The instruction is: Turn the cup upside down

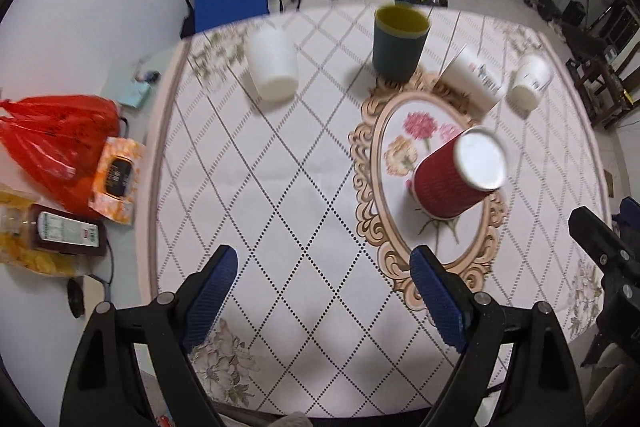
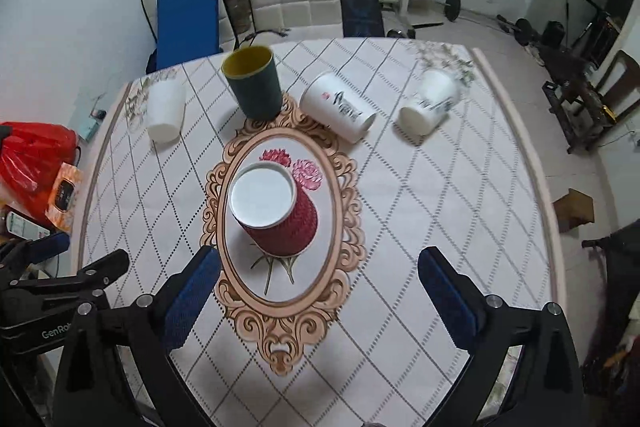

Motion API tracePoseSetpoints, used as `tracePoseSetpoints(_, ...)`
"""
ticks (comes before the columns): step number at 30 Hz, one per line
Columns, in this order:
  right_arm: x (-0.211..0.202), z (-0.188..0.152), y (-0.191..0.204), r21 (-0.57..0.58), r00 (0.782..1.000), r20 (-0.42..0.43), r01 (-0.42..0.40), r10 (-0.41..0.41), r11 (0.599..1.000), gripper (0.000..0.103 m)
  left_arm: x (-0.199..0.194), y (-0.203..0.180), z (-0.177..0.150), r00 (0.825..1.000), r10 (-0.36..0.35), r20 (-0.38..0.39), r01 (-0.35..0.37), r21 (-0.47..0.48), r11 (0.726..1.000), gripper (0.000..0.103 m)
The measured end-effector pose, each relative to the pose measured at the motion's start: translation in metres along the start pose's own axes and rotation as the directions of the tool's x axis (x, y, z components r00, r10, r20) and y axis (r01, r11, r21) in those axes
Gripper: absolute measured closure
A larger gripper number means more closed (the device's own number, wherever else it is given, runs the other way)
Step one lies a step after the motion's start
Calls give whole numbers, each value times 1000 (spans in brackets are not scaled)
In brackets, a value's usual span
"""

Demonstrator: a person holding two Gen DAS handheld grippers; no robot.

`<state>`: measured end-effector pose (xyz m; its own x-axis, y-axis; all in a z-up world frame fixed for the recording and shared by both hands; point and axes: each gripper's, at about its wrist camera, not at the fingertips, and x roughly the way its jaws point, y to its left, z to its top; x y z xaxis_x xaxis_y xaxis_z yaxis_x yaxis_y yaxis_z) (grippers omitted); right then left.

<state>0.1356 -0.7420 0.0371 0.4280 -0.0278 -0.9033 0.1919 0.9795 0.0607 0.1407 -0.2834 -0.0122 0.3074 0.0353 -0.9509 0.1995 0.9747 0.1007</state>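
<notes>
Left tool (image 1: 324, 291) is spread wide with nothing between its blue pads (image 1: 212, 295), hanging above the counter (image 1: 280, 187) near its front edge. Right tool (image 2: 318, 295) is likewise spread wide and empty, just in front of the red cup (image 2: 286, 223); neither tool touches anything. The red cup stands inside the oval flower frame (image 2: 224, 227) printed on the cloth, wide mouth down and white flat base (image 2: 262, 195) facing up, so it reads as already upside down and released. Judging by that, the flip looks done for this cup. Further out, the green cup (image 2: 256, 87) with yellow inside stands upright, mouth up, at the far end of the oval; if the task covers it, that one is not yet flipped. Left of it the plain white cup (image 2: 165, 111) seems to stand wide end up, though blur hides the rim. To the right, a printed white cup (image 2: 340, 107) lies on its side, and a second small white cup (image 2: 428, 103) is tipped over too, well apart from the red one. Off the counter's left edge sit a red bag (image 1: 56, 143) and a bottle (image 1: 68, 231).
</notes>
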Motion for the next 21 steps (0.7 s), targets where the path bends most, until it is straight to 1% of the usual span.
tracePoseSetpoints(4,-48,-2,-11,-7,999,36,-1,1,1000,2,-47,-4,-11,998,-2,64,3,-16,1000,15)
tracePoseSetpoints(5,-59,-3,-14,-12,999,45,4,-4,1000,2,-54,-5,-13,998,-3,70,4,-20,1000,15)
tracePoseSetpoints(8,-99,-5,-22,-23,997,77,-2,4,1000,2,-92,-7,-23,993,-22,115,27,-36,999,15)
tracePoseSetpoints(10,-130,-8,-26,-35,995,99,3,0,999,2,-122,-9,-30,988,-27,152,34,-41,999,15)
tracePoseSetpoints(15,-203,-20,-28,-82,985,170,6,8,997,2,-181,-13,-44,972,-19,233,31,-51,998,15)
tracePoseSetpoints(19,-251,-30,-32,-88,977,214,10,10,996,2,-222,-11,-55,958,-8,287,29,-69,997,15)
tracePoseSetpoints(21,-272,-34,-34,-85,974,228,18,1,996,2,-234,-9,-60,954,-10,299,35,-77,996,15)
